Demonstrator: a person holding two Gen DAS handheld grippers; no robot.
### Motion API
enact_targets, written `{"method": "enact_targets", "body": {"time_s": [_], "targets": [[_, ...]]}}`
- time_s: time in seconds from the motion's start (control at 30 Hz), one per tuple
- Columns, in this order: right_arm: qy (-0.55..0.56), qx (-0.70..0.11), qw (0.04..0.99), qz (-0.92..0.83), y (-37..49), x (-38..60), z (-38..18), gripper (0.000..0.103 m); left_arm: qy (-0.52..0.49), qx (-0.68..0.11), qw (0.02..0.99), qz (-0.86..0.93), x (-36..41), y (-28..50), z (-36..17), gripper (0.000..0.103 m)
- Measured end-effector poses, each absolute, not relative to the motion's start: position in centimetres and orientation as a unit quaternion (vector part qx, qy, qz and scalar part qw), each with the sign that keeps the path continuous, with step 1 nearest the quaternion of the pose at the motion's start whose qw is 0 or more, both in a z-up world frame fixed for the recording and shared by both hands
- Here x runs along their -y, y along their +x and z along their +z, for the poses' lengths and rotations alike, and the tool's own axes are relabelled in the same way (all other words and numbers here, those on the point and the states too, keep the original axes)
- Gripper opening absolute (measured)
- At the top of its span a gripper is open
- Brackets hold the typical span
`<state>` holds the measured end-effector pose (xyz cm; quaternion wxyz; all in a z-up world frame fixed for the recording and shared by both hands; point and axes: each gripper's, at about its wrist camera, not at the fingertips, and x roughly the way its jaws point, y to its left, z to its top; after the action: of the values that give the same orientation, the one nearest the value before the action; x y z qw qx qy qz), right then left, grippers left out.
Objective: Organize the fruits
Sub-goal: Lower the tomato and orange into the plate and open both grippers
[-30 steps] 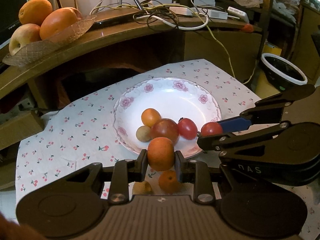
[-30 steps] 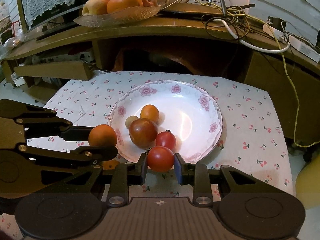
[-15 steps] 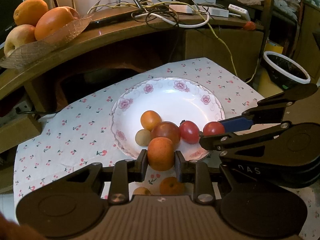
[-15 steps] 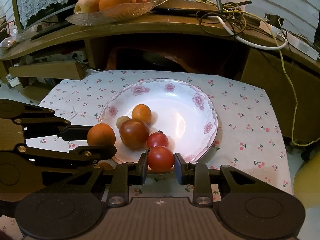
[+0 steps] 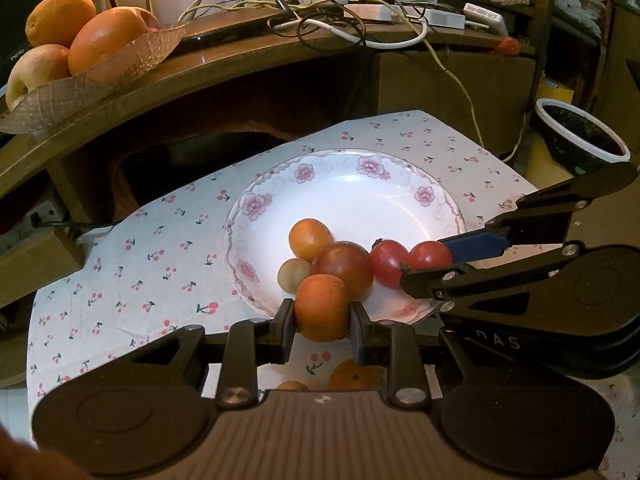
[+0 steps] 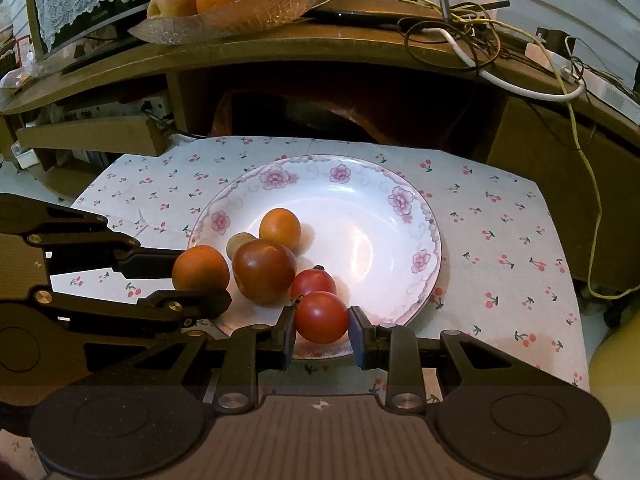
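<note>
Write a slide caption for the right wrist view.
Right gripper holds a red tomato at the floral plate rim; left gripper brings an orange fruit.

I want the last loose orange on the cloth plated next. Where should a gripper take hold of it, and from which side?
Judging by what shows, grip the orange across its widest middle, coming straight down from above. It is round, so no side grips better, and it sits on the cloth close to the plate rim, partly hidden under the left gripper, which is full now.
</note>
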<state>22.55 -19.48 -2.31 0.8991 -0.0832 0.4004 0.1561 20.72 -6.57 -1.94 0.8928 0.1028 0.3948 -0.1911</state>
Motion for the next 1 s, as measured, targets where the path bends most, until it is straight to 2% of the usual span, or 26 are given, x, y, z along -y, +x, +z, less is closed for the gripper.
{"method": "enact_targets", "body": {"time_s": [1.0], "targets": [[-0.086, -0.378, 0.908, 0.161, 24.0, 19.7, -2.7, 0.032, 0.084, -0.395, 0.896, -0.185, 6.4, 22.1, -2.6, 0.032]]}}
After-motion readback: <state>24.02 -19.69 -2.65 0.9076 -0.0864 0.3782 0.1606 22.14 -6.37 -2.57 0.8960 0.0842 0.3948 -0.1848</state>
